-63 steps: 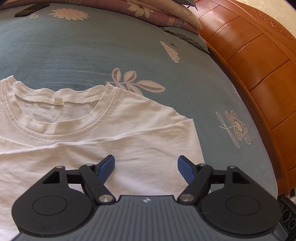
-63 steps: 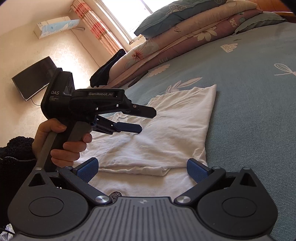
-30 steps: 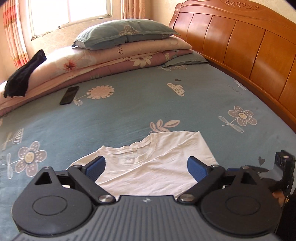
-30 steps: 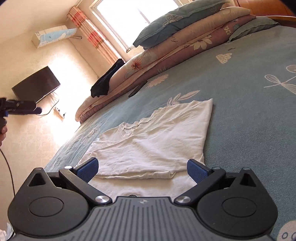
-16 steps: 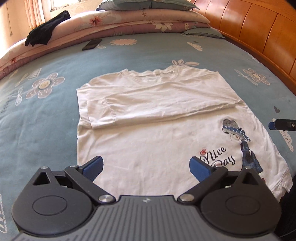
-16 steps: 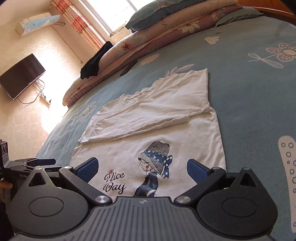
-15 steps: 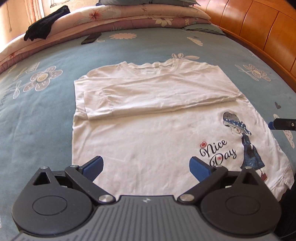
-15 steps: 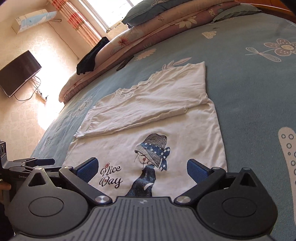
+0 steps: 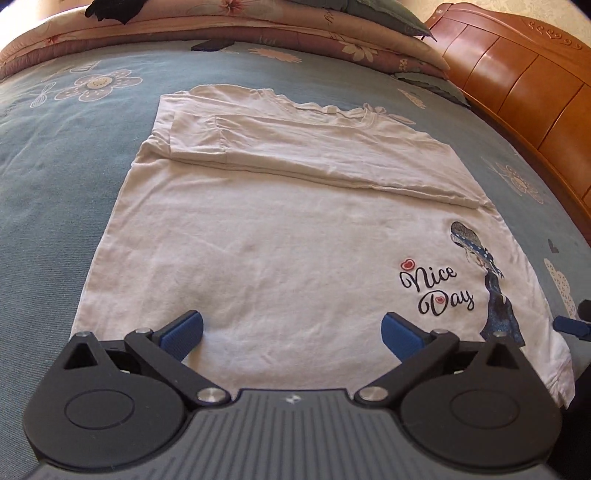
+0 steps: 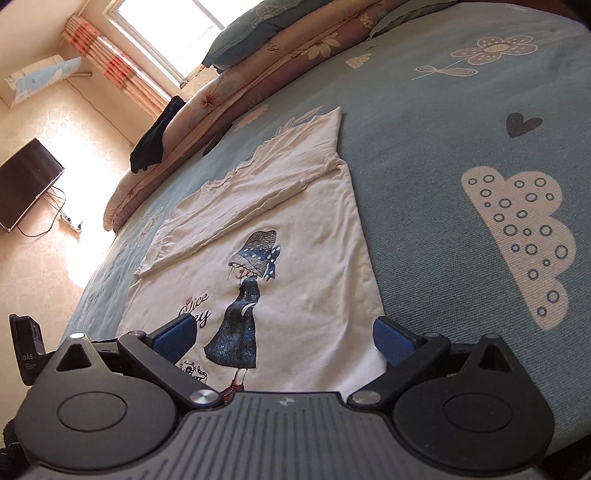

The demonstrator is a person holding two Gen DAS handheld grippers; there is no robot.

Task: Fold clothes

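Observation:
A white T-shirt [image 9: 280,236] with a "Nice Day" girl print lies flat on the blue bedspread, both sleeves folded across its chest. My left gripper [image 9: 291,330] is open, low over the shirt's hem near its left side, nothing between the fingers. In the right wrist view the same T-shirt [image 10: 295,254] stretches away from the right gripper [image 10: 284,336], which is open over the hem's right corner beside the printed girl. The tip of the right gripper [image 9: 570,325] shows at the left wrist view's right edge.
Folded quilts and pillows [image 9: 258,26] are stacked at the far end of the bed, with a black garment [image 10: 155,140] on them and a dark phone [image 9: 210,45] nearby. A wooden headboard [image 9: 524,85] runs along the right. A wall television [image 10: 26,184] hangs beyond the bed.
Both grippers have pulled back from the collar end to the hem and dropped lower over the shirt. Both stay open. The shirt has not moved.

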